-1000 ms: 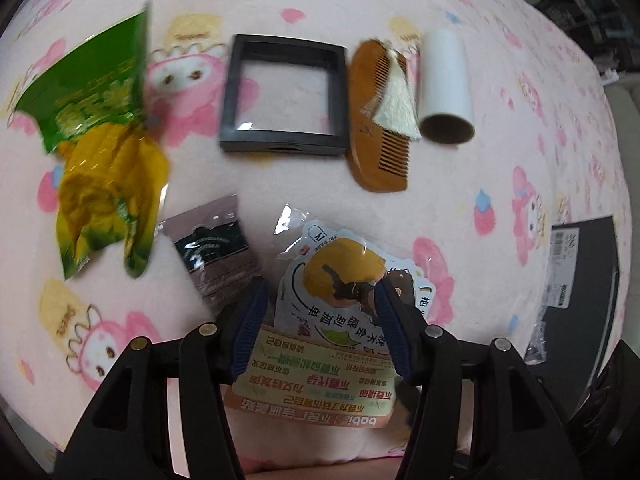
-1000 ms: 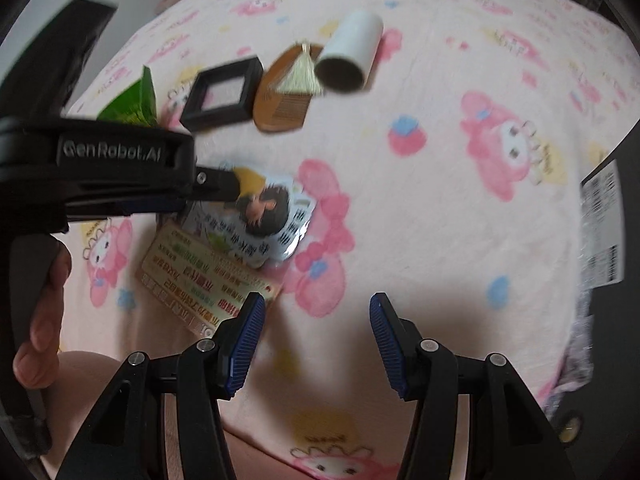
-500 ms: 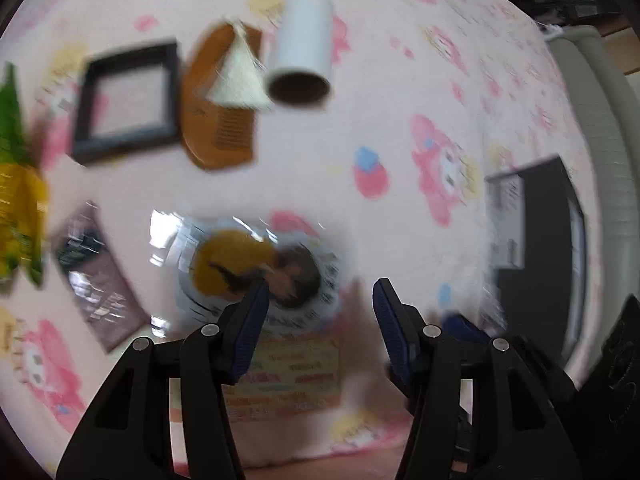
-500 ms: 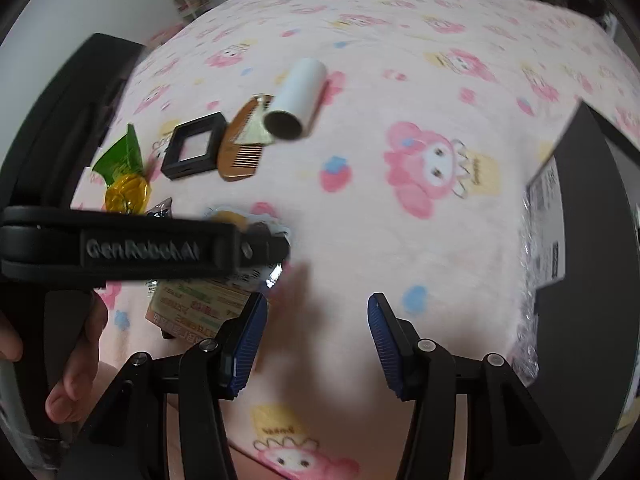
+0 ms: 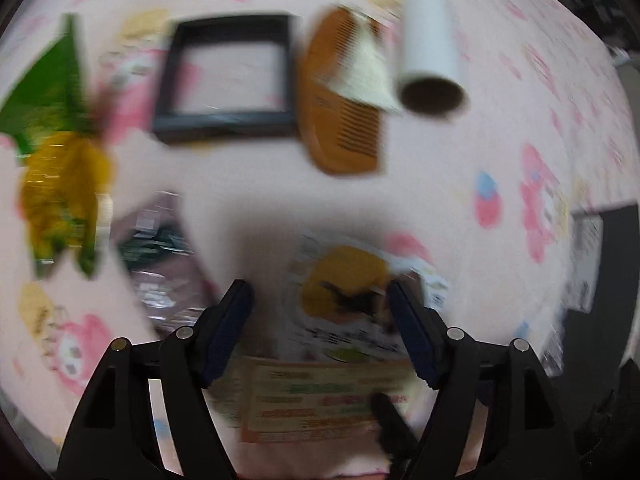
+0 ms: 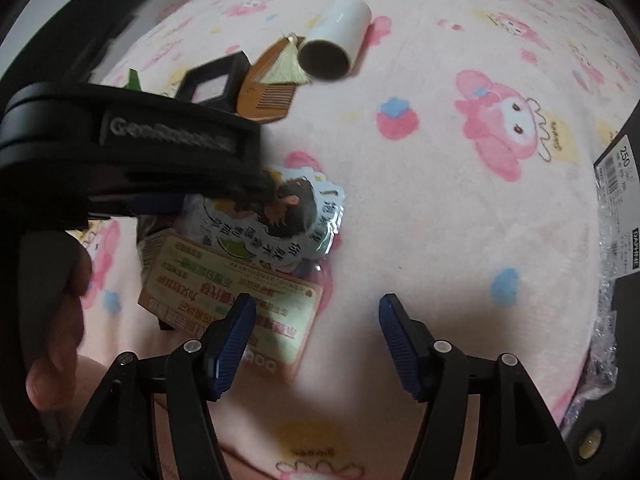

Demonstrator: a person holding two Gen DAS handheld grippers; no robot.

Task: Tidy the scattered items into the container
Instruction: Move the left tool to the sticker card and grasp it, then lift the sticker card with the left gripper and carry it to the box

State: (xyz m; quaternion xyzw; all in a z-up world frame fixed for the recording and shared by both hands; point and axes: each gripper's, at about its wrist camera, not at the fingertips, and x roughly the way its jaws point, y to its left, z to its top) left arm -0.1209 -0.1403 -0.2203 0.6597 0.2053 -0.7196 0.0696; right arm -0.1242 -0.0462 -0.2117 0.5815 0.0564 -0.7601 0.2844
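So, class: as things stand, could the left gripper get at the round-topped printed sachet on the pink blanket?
Probably yes: the left gripper has open jaws straddling the round-topped printed sachet, with nothing lying over it.

Comb [image 5: 340, 104], roll [image 5: 430, 46], frame [image 5: 230, 78], packets [image 5: 344, 300] scattered, black container [image 6: 628, 208]

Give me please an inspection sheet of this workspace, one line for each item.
Surface: pink cartoon-print blanket, soft and uneven.
Job's things: illustrated packet, wooden comb with tassel, white roll, black square frame, green-yellow snack bag, dark sachet; black box at right edge, holding none of these as far as visible.
Clutter: nothing seen.
Grippers: left tool open over the packet; right tool open, empty, above bare blanket.
Cables: nothing seen.
Surroundings: shelves at the back, blurred.
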